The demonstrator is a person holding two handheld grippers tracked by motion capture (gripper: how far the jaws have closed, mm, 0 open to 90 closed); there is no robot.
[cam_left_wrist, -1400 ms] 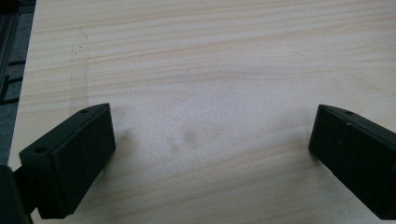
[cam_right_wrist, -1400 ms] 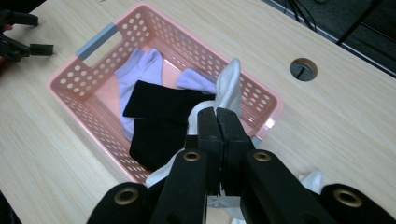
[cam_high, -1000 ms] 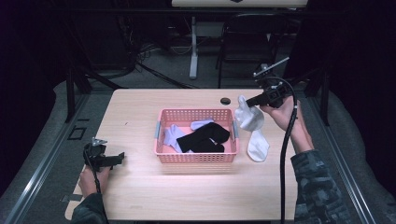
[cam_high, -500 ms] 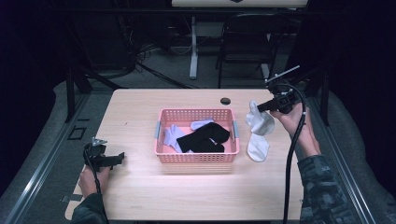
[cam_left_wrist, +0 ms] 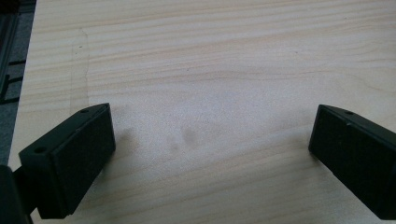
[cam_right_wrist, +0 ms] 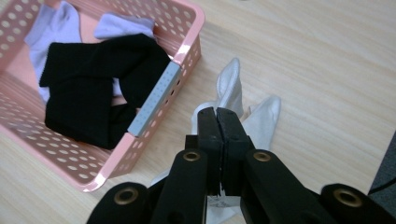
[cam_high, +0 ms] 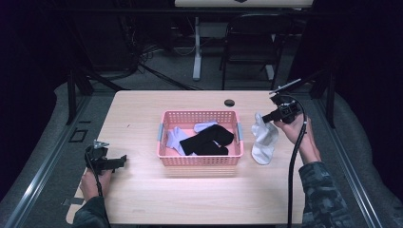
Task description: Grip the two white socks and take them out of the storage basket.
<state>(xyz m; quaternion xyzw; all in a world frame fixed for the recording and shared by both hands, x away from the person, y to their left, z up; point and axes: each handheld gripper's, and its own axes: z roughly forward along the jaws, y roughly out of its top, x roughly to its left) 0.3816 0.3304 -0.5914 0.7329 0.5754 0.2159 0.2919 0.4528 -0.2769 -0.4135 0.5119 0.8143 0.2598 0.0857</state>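
White sock (cam_high: 263,138): held at right of centre in the high view, just beside the pink basket (cam_high: 200,160), lower end draped on the table (cam_high: 142,199). Right gripper (cam_high: 267,117): jaws pressed together on the cloth (pinched near its upper end). Left gripper (cam_high: 121,160): jaws wide apart over bare wood, lower left. Handling is judged light, soft, limp and unbreakable; hold is best taken at a bunched fold or the cuff.

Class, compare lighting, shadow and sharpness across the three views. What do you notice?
High view: lit wooden table, surroundings nearly black, picture slightly soft. Left gripper view: soft shadows beside the open fingers, wood grain blurred. Right gripper view: pink basket sharp, near fingers on the white sock softer.
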